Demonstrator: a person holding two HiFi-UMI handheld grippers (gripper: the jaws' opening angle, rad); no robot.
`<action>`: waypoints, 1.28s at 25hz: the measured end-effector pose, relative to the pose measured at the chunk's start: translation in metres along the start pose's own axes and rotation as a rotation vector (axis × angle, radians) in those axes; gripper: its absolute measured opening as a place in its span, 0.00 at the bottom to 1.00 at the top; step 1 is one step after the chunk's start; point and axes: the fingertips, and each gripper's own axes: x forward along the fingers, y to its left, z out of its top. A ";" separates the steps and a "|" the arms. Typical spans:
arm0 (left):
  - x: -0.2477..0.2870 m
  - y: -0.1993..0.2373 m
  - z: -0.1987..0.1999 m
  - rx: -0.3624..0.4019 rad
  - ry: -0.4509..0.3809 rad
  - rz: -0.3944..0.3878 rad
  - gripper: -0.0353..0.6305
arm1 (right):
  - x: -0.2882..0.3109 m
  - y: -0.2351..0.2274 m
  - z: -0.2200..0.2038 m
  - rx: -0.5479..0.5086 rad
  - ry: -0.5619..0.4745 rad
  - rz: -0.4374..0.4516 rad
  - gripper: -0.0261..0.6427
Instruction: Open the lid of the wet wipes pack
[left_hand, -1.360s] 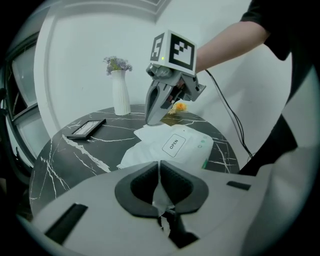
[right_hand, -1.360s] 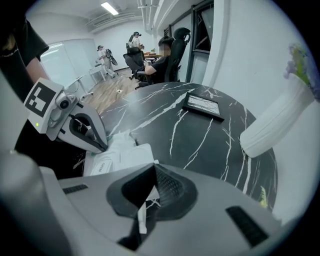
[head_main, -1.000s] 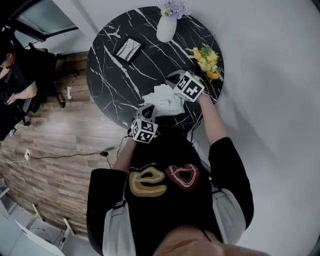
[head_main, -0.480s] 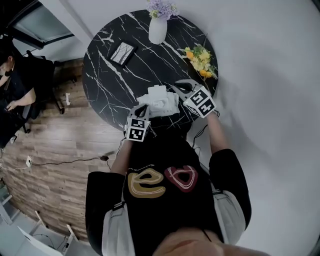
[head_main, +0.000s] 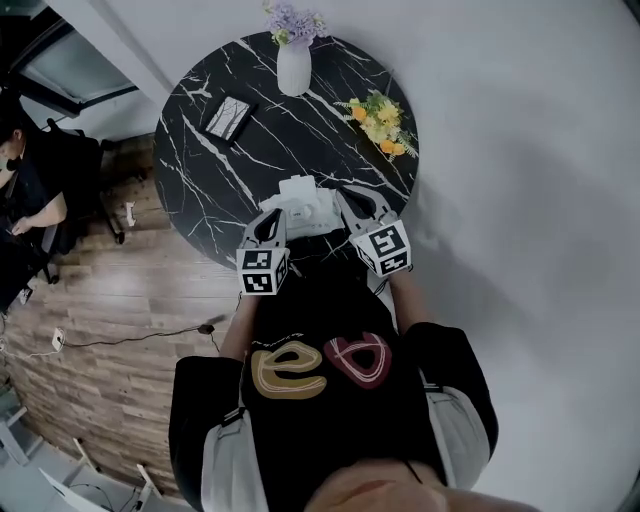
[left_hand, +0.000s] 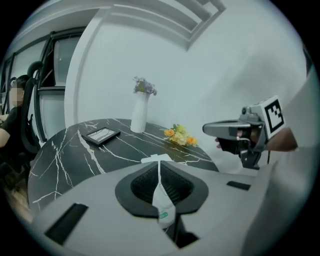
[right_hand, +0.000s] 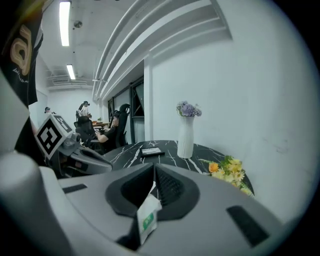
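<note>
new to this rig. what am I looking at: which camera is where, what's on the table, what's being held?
There is no robot: a person holds a two-jaw gripper in each hand. The top-down picture comes from a camera on the person's head. The other two come from cameras riding on the left gripper and the right gripper, each looking along its own jaws. The cubes with square markers are parts of the grippers. On the round black table are a vase, a frame and yellow flowers. At its near edge is the white pack. Each gripper view shows its jaws shut on a thin white edge of the pack.
</note>
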 end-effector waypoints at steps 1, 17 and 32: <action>-0.003 -0.003 0.005 -0.001 -0.019 0.001 0.09 | -0.003 0.002 0.000 0.008 -0.016 -0.017 0.07; -0.018 -0.023 0.024 0.023 -0.115 0.033 0.09 | -0.024 0.014 -0.019 0.113 -0.053 -0.080 0.05; -0.024 -0.025 0.023 0.060 -0.115 0.035 0.09 | -0.025 0.029 -0.023 0.075 -0.040 -0.070 0.05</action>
